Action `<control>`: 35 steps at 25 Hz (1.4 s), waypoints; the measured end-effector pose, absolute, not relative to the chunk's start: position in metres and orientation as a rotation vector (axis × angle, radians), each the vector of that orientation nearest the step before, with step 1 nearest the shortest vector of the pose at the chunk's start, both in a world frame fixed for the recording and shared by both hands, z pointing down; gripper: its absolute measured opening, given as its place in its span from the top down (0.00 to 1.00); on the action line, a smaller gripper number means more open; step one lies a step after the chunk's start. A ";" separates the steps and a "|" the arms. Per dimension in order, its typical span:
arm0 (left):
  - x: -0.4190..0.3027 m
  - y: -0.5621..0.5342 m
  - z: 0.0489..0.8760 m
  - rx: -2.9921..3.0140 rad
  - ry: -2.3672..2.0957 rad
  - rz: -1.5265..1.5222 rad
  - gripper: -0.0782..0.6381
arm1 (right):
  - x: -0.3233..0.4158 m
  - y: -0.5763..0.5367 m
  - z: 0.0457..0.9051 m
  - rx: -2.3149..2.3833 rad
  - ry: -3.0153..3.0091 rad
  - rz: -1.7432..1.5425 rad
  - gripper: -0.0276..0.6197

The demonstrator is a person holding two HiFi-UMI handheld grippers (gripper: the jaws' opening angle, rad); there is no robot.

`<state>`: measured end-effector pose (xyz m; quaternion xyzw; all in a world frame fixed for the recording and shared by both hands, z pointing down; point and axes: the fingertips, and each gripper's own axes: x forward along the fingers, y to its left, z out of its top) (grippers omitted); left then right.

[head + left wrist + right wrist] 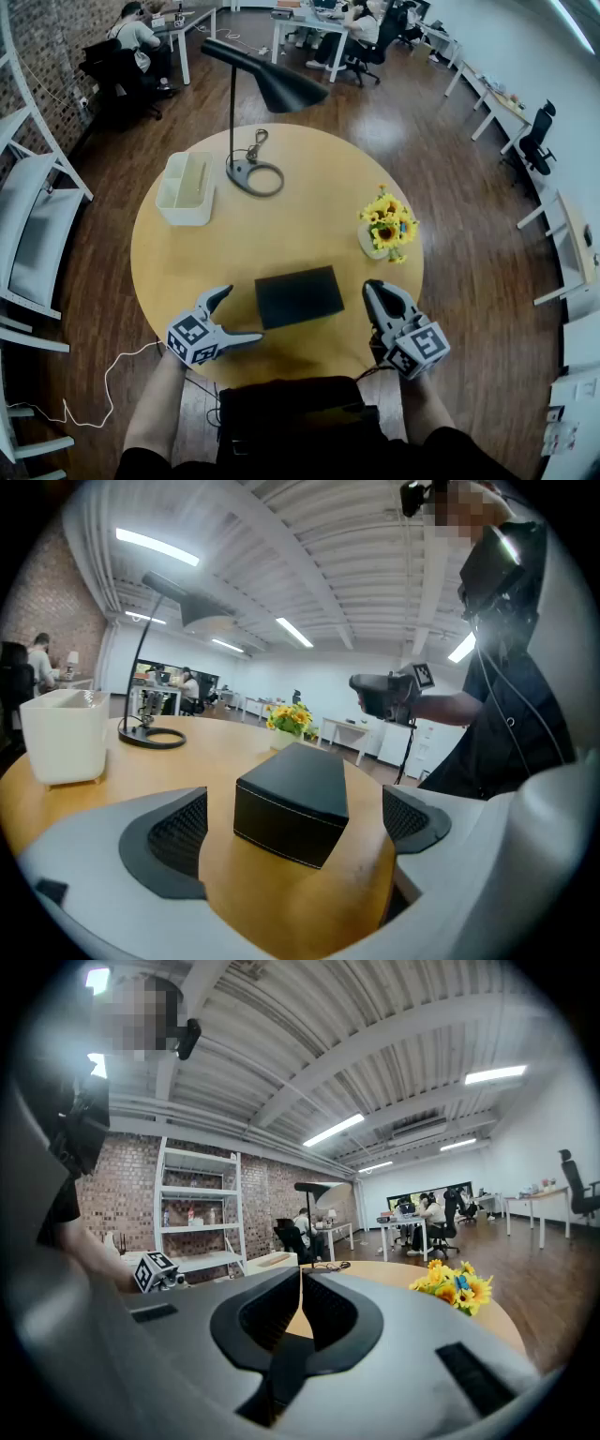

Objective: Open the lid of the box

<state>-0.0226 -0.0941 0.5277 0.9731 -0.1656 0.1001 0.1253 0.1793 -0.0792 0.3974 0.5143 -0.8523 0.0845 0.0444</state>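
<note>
Box [299, 296] sits mid-frame on the round table [281, 234], lid down. Left gripper [242, 314], lower left, has its jaws spread wide and isn't touching it. Right gripper [374, 289], lower right, is pinched together and empty.

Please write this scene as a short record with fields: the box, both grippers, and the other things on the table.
box: black box, lid closed, on the round table, near the person's edge
left gripper: jaws wide apart, aimed at the box, not touching it
right gripper: jaws shut, empty, to the right of the box
other things: white container, black lamp, sunflowers
</note>
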 end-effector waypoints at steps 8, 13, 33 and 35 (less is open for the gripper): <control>0.001 -0.104 0.567 2.966 -0.278 0.434 0.03 | 0.144 -0.083 0.434 1.489 -2.547 0.269 0.94; 0.011 -0.108 0.570 3.018 -0.194 0.352 0.03 | 0.129 -0.078 0.457 1.423 -2.465 0.245 0.94; 0.019 -0.102 0.567 3.075 -0.060 0.089 0.03 | 0.025 -0.069 0.550 0.546 -2.239 -0.137 0.66; 0.019 -0.102 0.566 3.083 -0.068 0.086 0.03 | 0.021 -0.065 0.551 0.467 -2.239 -0.148 0.56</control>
